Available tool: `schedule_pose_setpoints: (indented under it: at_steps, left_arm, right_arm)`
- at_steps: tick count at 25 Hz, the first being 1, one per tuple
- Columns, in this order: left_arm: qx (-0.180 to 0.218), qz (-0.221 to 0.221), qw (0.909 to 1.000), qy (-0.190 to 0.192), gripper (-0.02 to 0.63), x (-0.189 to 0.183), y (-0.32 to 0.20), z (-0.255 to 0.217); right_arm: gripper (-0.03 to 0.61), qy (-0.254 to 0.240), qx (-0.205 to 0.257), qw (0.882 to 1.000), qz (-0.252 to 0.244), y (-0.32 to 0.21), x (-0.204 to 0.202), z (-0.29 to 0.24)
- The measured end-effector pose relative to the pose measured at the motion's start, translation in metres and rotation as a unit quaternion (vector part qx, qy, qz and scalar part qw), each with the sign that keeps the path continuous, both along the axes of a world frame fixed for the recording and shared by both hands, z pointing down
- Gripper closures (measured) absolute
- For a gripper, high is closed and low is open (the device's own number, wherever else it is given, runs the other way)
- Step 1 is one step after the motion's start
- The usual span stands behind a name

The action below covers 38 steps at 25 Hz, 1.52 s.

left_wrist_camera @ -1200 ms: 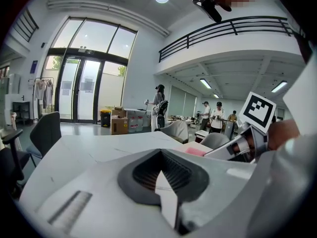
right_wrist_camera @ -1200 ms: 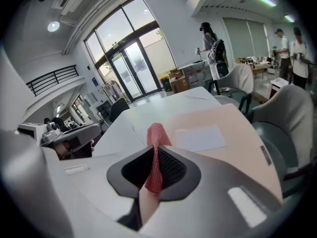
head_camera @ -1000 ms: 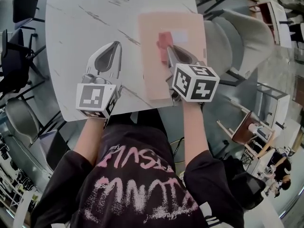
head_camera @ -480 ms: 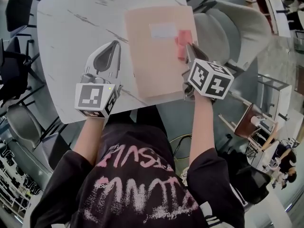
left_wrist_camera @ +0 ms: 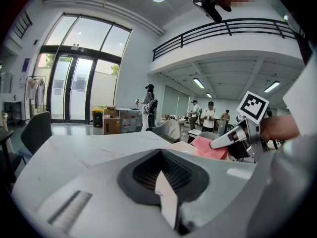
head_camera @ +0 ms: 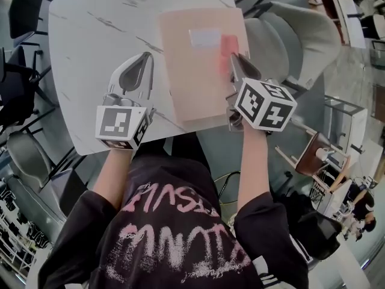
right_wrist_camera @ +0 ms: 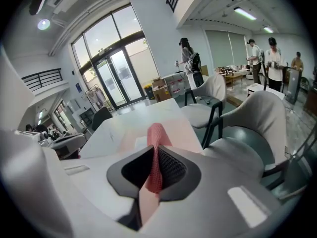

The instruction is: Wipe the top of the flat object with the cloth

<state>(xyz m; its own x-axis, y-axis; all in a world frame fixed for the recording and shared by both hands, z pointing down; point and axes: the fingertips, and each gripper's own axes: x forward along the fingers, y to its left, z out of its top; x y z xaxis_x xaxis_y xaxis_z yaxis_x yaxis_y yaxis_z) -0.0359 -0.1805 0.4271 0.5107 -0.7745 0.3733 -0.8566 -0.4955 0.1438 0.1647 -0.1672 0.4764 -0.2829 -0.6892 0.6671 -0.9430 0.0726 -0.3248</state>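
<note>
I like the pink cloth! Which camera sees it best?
The right gripper view: the cloth sits close-up, pinched between the jaws. The head view shows it small; the left gripper view shows it far off.

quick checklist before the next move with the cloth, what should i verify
1. Cloth clamped in right gripper: ok, jaws shut on it.
2. Cloth on the flat object's top: ok, near its right edge, beside the white label.
3. Flat object lying flat on the table: ok.
4. Left gripper clear of the wipe path: ok, shut, empty, left of the flat object.
5. Flat object pinned against sliding: not ok, nothing holds it.
</note>
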Motion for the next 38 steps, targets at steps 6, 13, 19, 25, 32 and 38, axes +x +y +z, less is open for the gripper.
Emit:
schedule_pose_setpoints:
  at_steps: [6,13,19,25,32,38]
  left_arm:
    - [0.006,-0.021,0.9998,-0.002,0.614,-0.024,0.006,-0.006]
    - [0.014,-0.032,0.9994,0.0,0.614,-0.05,0.008,-0.008]
    - [0.011,-0.02,0.9997,0.004,0.614,-0.043,0.01,-0.003]
    - [0.007,-0.013,0.9999,0.001,0.614,-0.027,0.006,-0.003]
    - [0.007,0.02,0.9998,0.005,0.614,0.005,0.004,0.001]
    - [0.008,0.038,0.9992,0.006,0.614,0.022,0.007,0.005]
  right_arm:
    - [0.532,-0.042,-0.003,0.996,-0.075,0.012,-0.083,-0.005]
    - [0.531,-0.076,-0.034,0.988,-0.129,0.039,-0.148,0.01]
    - [0.531,-0.061,-0.05,0.989,-0.125,0.051,-0.136,0.022]
    - [0.531,-0.047,-0.058,0.993,-0.096,0.054,-0.102,0.029]
    - [0.531,-0.028,-0.061,0.996,-0.057,0.058,-0.05,0.036]
    - [0.531,-0.009,-0.065,0.998,-0.016,0.061,-0.002,0.04]
